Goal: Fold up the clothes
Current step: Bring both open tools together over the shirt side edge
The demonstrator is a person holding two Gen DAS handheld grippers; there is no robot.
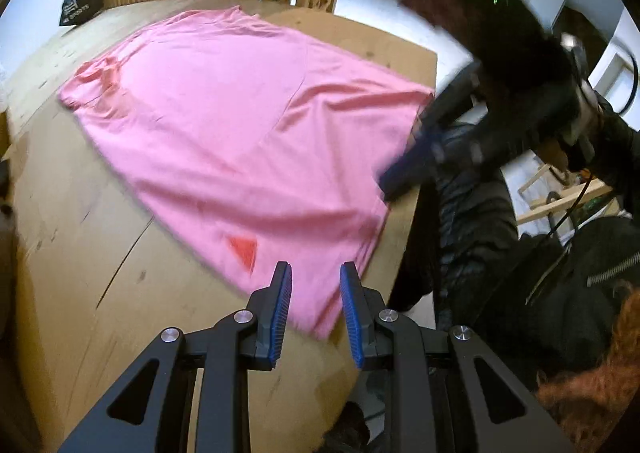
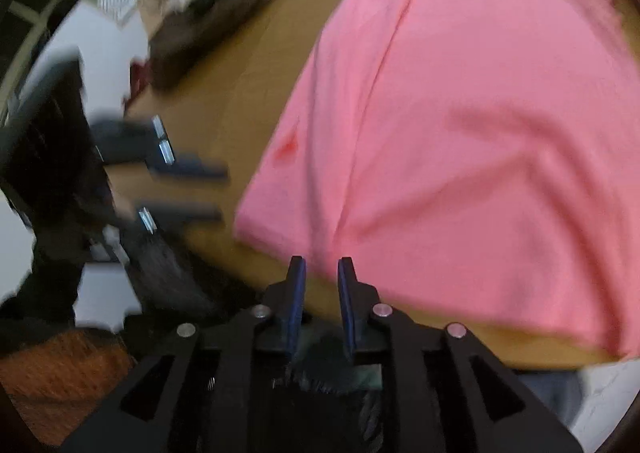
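Pink shirt lies flat on wooden table, hem toward you. Your left gripper and right gripper: both narrowly parted, holding nothing. Pinch 2 hem corners together, lift evenly, avoid dragging fabric.

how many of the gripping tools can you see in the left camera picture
2. The left tool juts up from the bottom edge, blue pads apart over the near hem of the pink cotton garment. The right tool is blurred at the garment's right edge, by the wooden table edge.
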